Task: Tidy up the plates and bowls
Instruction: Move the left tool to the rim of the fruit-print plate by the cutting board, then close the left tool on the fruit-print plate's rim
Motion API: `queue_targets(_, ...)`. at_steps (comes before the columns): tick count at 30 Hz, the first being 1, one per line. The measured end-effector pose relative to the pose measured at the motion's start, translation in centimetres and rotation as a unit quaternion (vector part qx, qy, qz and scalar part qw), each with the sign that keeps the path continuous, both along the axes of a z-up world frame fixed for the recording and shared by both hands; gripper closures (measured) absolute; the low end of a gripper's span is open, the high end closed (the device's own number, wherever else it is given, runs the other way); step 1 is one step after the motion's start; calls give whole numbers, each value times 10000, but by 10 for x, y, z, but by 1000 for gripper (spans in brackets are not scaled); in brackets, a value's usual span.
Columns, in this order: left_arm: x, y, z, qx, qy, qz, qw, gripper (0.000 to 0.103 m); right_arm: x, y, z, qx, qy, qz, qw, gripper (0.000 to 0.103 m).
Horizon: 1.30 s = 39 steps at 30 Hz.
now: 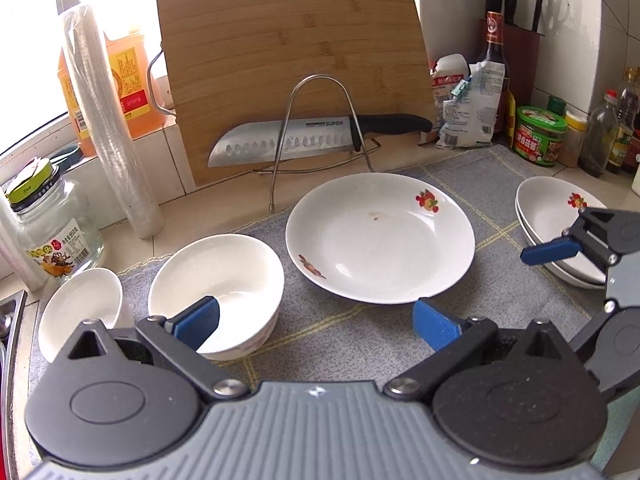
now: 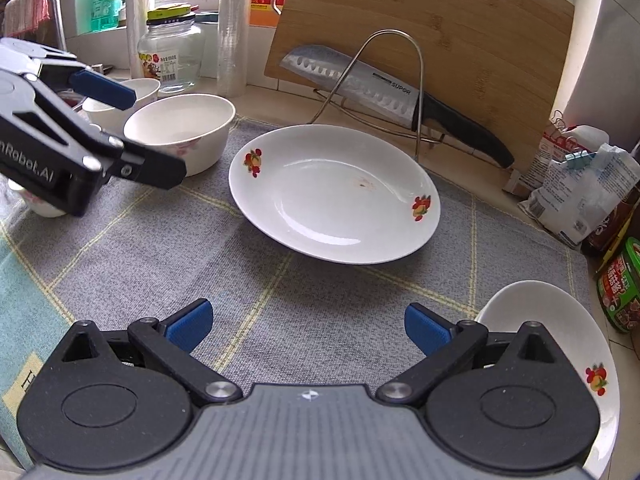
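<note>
Both grippers hover low over the grey mat (image 2: 328, 320), each with its blue pads spread wide and nothing between them. From the left wrist view, the left gripper (image 1: 316, 322) sits just behind a stack of bowls (image 1: 216, 280) on its left, with a smaller bowl (image 1: 80, 308) beside that at the mat's edge. From the right wrist view, the right gripper (image 2: 308, 324) points at the lone plate (image 2: 334, 194), which lies flat mid-mat with a small brown smear near its centre. To the right, close by that gripper, a short plate stack (image 2: 560, 340) rests at the mat's corner; the left view shows it as two nested plates.

Sorting looks partly done: bowls gather on the left, plates on the right. What seems left is the middle plate, which likely belongs on the plate stack, and perhaps the small bowl, which stands apart from the bowl stack. A knife (image 1: 316, 136) on its wire rack against the cutting board (image 1: 292, 64) stands behind the plate.
</note>
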<state>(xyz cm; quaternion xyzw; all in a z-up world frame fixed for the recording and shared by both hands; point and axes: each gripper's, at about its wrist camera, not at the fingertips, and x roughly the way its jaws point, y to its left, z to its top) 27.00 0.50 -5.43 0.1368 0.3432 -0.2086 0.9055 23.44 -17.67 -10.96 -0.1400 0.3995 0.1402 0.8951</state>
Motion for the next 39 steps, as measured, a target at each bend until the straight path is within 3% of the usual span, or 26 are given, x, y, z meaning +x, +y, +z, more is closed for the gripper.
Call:
queue_targets(11, 24, -10, 4, -65, 188, -104, 9997, 1, 13, 7, -26, 120, 218, -11, 9997, 0)
queue_targets(21, 68, -35, 8, 9, 413, -633, 9971, 1, 44, -4, -31, 465, 283, -327, 9980, 0)
queue_targets(32, 125, -63, -8, 192, 1011, -830, 9912, 1, 50, -3, -32, 483, 230, -238, 9983, 0)
queue_targets(39, 136, -63, -5, 231, 1341, -847, 9871, 1, 48, -4, -32, 482, 206, -181, 9985, 0)
